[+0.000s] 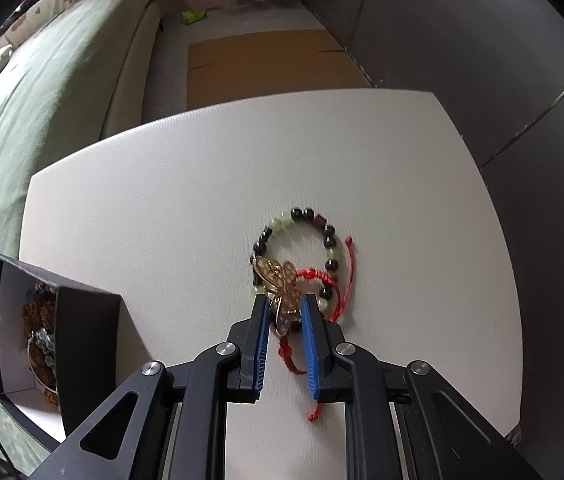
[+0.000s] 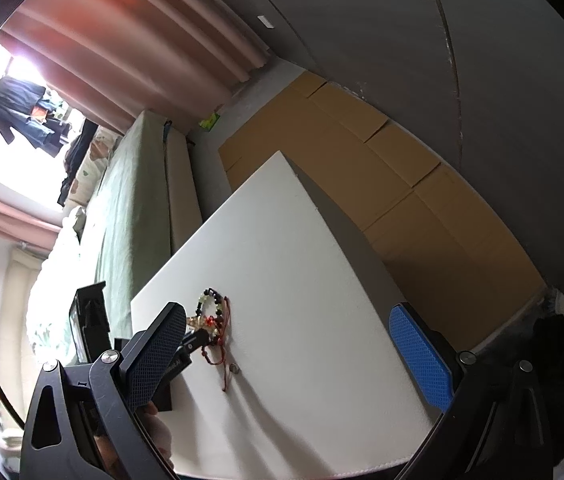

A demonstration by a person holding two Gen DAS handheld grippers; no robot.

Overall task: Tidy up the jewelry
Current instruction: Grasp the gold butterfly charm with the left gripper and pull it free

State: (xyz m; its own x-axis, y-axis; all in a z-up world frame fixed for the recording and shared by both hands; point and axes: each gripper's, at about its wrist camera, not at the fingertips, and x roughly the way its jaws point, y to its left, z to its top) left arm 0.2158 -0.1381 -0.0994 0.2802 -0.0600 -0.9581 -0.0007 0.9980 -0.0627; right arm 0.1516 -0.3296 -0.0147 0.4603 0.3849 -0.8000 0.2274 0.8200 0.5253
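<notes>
I am working over the white desk (image 1: 161, 200), where a black box (image 1: 81, 344) sitting at its left edge is showing jewelry inside only in my left wrist view. One beaded bracelet (image 1: 328, 236) and one red cord bracelet (image 1: 338, 292) are lying mid-desk. My left hand-held gripper (image 1: 286, 304) is clamping one gold butterfly brooch (image 1: 279, 280). My right hand-held gripper (image 2: 294, 344) is hanging spread wide, holding nothing, and only its view is showing one small ring (image 2: 235, 368).

**Black linkages, blue pads**

The left hand-held gripper (image 1: 285, 312) has matte black linkage arms, round silver pivot screws and ribbed blue finger pads (image 1: 309, 344). The right hand-held gripper (image 2: 290, 356) matches, its pads (image 2: 422, 360) blue with a diamond texture.
</notes>
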